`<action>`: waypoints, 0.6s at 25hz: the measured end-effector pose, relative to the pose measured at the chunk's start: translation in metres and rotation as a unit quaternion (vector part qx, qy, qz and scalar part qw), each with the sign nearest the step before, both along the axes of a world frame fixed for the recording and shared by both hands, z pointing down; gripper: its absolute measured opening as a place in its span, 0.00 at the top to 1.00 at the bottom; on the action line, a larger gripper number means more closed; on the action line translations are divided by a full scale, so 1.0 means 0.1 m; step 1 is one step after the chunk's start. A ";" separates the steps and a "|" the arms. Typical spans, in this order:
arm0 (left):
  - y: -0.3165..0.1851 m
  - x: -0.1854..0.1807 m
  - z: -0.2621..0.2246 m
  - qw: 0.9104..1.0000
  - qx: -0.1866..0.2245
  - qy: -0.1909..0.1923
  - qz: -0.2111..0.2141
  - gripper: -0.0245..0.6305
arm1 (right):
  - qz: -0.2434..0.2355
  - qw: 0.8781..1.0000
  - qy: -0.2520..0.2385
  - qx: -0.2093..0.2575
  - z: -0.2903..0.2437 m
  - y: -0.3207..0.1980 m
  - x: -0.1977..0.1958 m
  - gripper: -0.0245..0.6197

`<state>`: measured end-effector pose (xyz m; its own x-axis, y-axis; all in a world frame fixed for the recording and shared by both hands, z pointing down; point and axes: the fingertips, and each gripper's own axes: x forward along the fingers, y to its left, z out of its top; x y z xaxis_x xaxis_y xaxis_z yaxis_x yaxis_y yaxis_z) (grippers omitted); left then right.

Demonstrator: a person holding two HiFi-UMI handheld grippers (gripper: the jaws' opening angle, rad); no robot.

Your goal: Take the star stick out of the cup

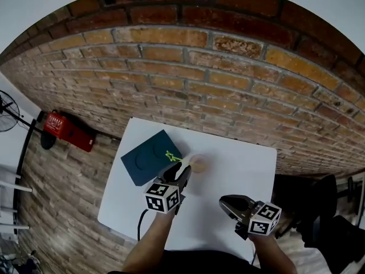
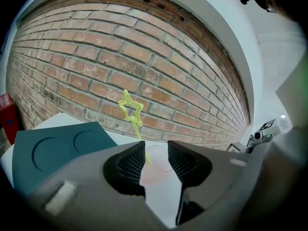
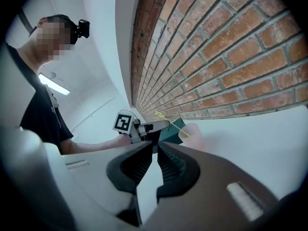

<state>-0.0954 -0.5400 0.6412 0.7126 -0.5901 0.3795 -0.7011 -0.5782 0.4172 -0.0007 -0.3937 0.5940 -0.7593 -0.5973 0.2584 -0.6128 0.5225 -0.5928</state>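
A translucent pinkish cup (image 1: 199, 164) stands on the white table (image 1: 239, 170) and holds a yellow-green star stick (image 1: 171, 156). The stick leans left, toward the teal box. My left gripper (image 1: 183, 171) is open just short of the cup. In the left gripper view the cup (image 2: 156, 163) shows through the gap between the jaws, the star (image 2: 131, 108) rises above them, and the pads touch nothing. My right gripper (image 1: 224, 202) hovers nearer the front edge, shut and empty. The right gripper view looks past its own tips (image 3: 156, 146) to the cup (image 3: 196, 134).
A dark teal box (image 1: 149, 157) with two round recesses lies at the table's back left, close beside the cup. A brick wall (image 1: 188, 67) runs behind the table. A red object (image 1: 69, 131) sits off the table's left. The person's torso (image 3: 41, 114) shows in the right gripper view.
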 end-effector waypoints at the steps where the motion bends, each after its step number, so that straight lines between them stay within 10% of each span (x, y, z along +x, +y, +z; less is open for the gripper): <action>1: -0.03 0.01 0.02 1.000 -0.001 -0.001 0.000 0.73 | 0.002 1.000 0.000 -0.002 0.01 -0.01 0.02 0.92; 15: -0.24 0.10 0.23 1.000 -0.014 -0.028 0.006 0.81 | 0.017 1.000 -0.004 -0.012 0.08 0.02 0.12 0.92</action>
<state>-0.0854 -0.5638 0.6647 0.6972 -0.5701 0.4346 -0.7164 -0.5755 0.3943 0.0114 -0.3919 0.6019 -0.7410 -0.6161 0.2673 -0.6254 0.4879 -0.6090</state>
